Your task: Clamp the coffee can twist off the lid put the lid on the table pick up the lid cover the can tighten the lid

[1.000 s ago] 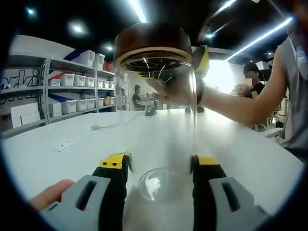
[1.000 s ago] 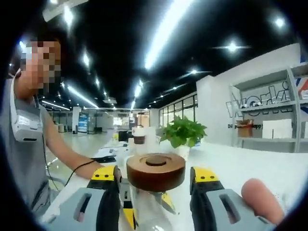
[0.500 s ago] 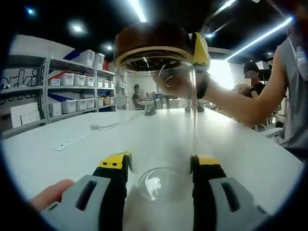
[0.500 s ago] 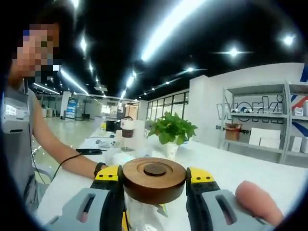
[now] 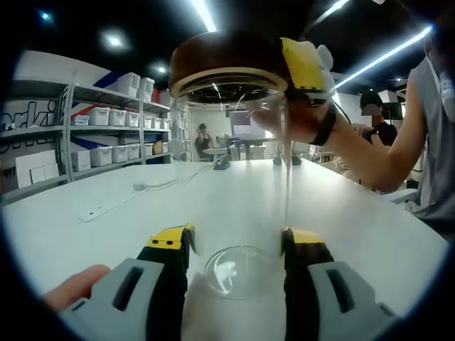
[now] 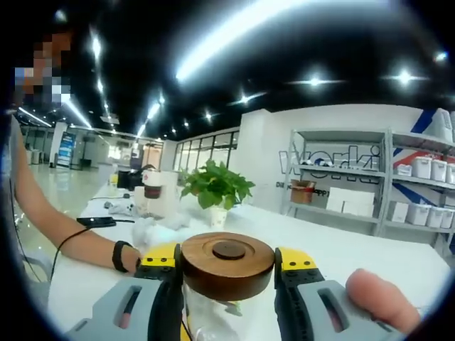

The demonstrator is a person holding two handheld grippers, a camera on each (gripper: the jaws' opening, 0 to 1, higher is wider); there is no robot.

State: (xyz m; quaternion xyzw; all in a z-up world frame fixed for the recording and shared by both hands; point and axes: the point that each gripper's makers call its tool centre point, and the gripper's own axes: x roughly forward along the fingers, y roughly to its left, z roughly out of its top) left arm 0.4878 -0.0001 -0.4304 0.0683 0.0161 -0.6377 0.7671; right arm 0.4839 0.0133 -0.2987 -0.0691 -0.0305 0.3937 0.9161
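A clear glass coffee can [image 5: 234,149] stands upright on the white table [image 5: 92,234], topped by a brown wooden lid [image 5: 220,60]. My left gripper [image 5: 236,238] has its yellow-tipped jaws pressed against the can's lower sides, near the base. In the right gripper view the lid [image 6: 227,264] sits squeezed between the jaws of my right gripper [image 6: 227,257], with glass [image 6: 210,316] showing beneath. One yellow jaw of the right gripper [image 5: 304,64] shows against the lid's right side in the left gripper view, with a hand behind it.
A person's forearm [image 5: 370,153] reaches in from the right. Shelves of white bins [image 5: 106,117] line the left wall, and a cable with a strip [image 5: 99,212] lies on the table. A potted plant [image 6: 215,192], a cup [image 6: 153,200] and a phone [image 6: 96,222] sit further off.
The right gripper came down and shut on the lid, then swung round it; its yellow jaw moved from behind the lid to its right front. The can and left gripper stayed still.
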